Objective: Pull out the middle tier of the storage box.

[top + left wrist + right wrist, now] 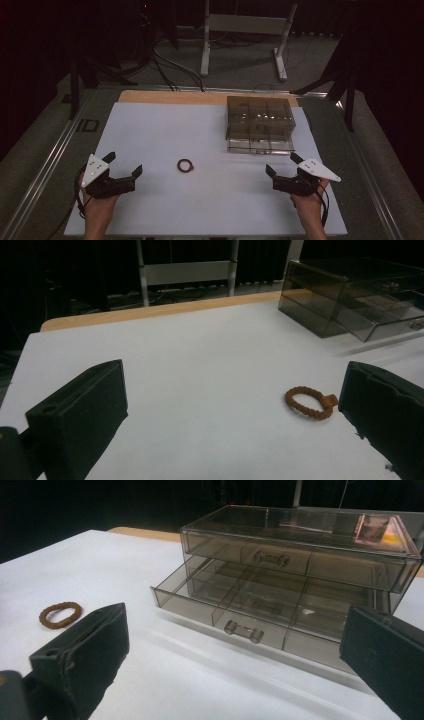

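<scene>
A small brown braided ring [185, 165] lies flat on the white table top [165, 130], near the middle front; it is also in the left gripper view [310, 402] and the right gripper view [60, 614]. A smoky clear drawer box [260, 122] stands at the back right, its lower drawer [235, 615] pulled out and empty-looking. My left gripper [124, 164] rests open at the front left, left of the ring, nothing between its jaws. My right gripper [282, 164] rests open at the front right, just in front of the box.
A wooden edge strip [170, 96] runs along the table's far side. Metal rails [45, 165] frame the table. Beyond it stand a white stand's legs [280, 55] and floor cables [170, 65]. The white surface lies bare between the grippers apart from the ring.
</scene>
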`<state>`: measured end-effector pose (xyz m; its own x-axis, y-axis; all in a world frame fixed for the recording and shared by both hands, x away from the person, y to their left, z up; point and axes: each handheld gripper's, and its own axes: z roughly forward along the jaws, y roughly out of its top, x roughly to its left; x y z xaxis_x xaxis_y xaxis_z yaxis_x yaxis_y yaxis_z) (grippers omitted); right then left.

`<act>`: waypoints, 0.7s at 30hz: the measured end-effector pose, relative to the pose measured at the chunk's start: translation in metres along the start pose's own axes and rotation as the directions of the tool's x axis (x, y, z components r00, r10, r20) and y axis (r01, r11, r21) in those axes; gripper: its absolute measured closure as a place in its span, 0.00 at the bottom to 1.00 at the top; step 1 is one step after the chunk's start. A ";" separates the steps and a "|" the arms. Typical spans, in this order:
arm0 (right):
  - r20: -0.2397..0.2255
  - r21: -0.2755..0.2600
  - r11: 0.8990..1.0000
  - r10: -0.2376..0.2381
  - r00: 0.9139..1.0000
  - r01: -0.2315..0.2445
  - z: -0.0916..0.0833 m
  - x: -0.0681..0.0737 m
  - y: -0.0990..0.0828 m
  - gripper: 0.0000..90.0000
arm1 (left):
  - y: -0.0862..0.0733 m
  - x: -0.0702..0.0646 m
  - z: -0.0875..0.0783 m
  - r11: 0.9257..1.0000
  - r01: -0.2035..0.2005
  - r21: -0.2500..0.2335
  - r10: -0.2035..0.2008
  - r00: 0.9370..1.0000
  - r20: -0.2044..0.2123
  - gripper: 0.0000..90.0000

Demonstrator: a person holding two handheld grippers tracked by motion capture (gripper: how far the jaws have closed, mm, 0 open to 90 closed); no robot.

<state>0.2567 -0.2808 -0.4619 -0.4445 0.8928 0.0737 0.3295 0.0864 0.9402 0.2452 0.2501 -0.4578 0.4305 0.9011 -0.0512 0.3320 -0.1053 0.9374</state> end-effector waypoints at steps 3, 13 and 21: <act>-0.004 -0.001 1.000 -0.001 1.000 0.001 -0.002 0.000 -0.002 0.00 | 0.002 0.000 0.003 1.000 0.000 0.001 0.000 1.000 0.005 0.01; -0.001 -0.009 1.000 0.013 1.000 -0.013 -0.006 0.001 -0.005 0.00 | 0.013 -0.004 0.017 1.000 0.003 0.016 -0.004 1.000 0.025 0.01; 0.003 -0.009 1.000 0.019 1.000 -0.019 -0.006 -0.002 -0.006 0.00 | 0.018 -0.005 0.027 0.999 -0.004 0.042 0.002 0.999 0.039 0.01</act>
<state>0.2505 -0.2856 -0.4660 -0.4361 0.8954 0.0903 0.3305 0.0661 0.9415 0.2716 0.2327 -0.4502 0.4635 0.8839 -0.0626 0.3656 -0.1264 0.9221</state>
